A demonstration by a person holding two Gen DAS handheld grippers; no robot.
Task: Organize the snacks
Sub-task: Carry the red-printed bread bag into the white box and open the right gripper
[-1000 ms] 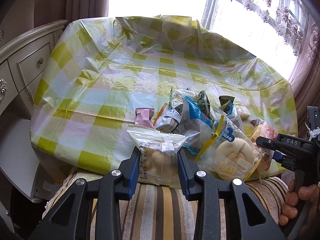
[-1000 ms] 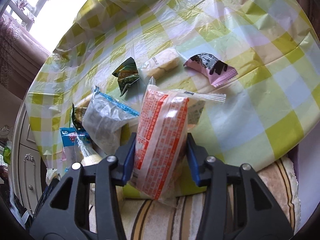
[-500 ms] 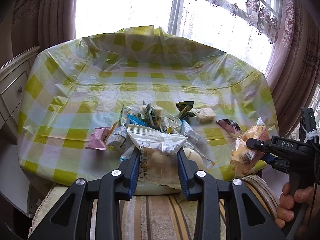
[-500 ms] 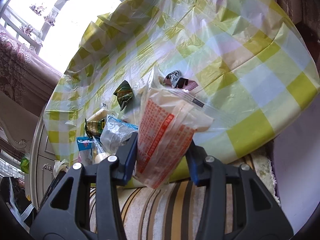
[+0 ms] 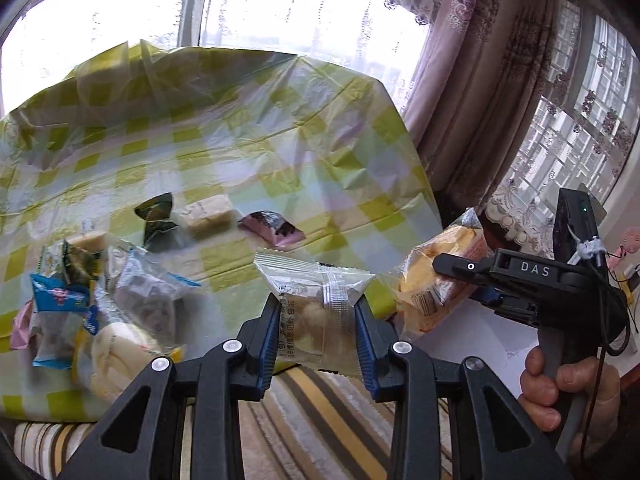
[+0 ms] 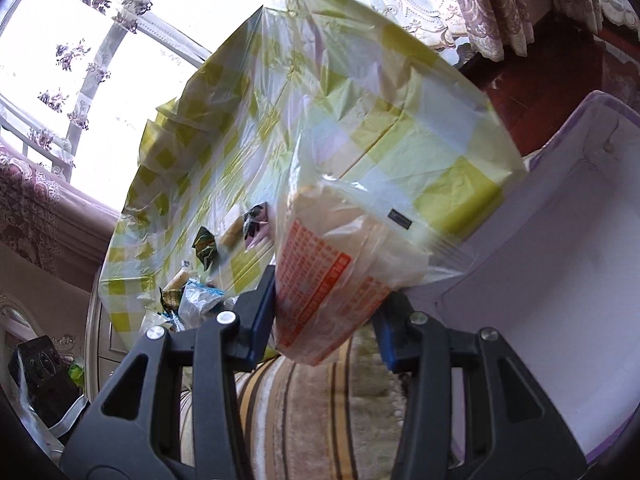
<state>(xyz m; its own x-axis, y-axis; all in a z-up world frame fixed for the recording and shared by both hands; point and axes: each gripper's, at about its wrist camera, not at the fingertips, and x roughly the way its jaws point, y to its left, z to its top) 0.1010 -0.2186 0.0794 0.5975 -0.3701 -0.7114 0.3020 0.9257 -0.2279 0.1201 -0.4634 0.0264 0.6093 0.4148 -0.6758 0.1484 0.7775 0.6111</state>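
Right gripper [image 6: 326, 316] clamps orange-print packet [image 6: 324, 276], long axis upright; lilac bin [image 6: 560, 280] at three o'clock, nearer than left gripper [image 5: 316, 332], clamping clear bun packet [image 5: 316, 312].

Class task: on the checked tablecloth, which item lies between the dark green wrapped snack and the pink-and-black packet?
A pale cream wrapped bar lies between the green snack and the pink packet, clearest in the left wrist view.

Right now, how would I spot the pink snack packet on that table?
Find the table with the yellow checked cloth. Three small snacks lie in a row on it; the pink packet is the rightmost, beside a pale cake bar, the only pink wrapper with dark print there.
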